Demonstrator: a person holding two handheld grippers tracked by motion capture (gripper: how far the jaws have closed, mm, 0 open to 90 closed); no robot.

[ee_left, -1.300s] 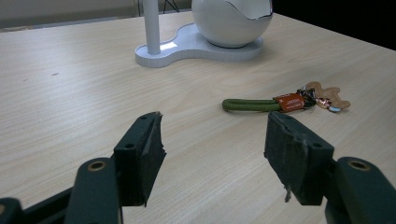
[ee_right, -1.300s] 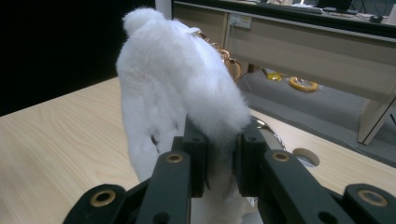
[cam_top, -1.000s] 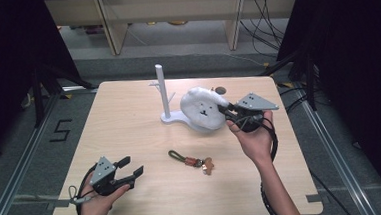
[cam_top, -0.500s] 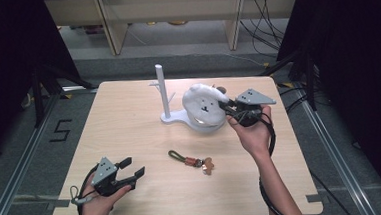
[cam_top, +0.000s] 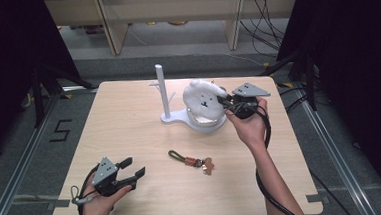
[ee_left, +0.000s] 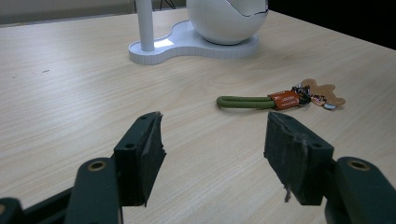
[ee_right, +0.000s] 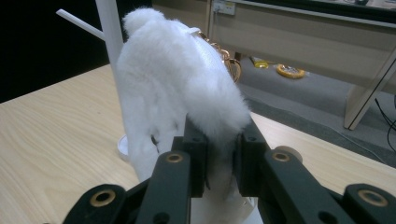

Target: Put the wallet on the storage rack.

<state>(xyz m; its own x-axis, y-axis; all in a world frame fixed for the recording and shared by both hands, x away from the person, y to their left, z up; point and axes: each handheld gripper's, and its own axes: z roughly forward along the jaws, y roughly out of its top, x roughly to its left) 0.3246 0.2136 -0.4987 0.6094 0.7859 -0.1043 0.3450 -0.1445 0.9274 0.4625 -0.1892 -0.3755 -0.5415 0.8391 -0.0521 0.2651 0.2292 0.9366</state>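
A pale wooden table is seen, on which a white stand with an upright post is set, and a green-looped keychain is laid nearer the front edge.

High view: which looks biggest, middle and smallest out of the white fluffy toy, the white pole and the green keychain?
1. White fluffy toy
2. White pole, long but thin
3. Green keychain, smallest, though close to the pole in length

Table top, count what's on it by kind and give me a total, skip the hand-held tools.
White stand with post and bowl: 1
White fluffy plush toy, pinched in the right claw: 1
Green-strap keychain: 1
Total: 3
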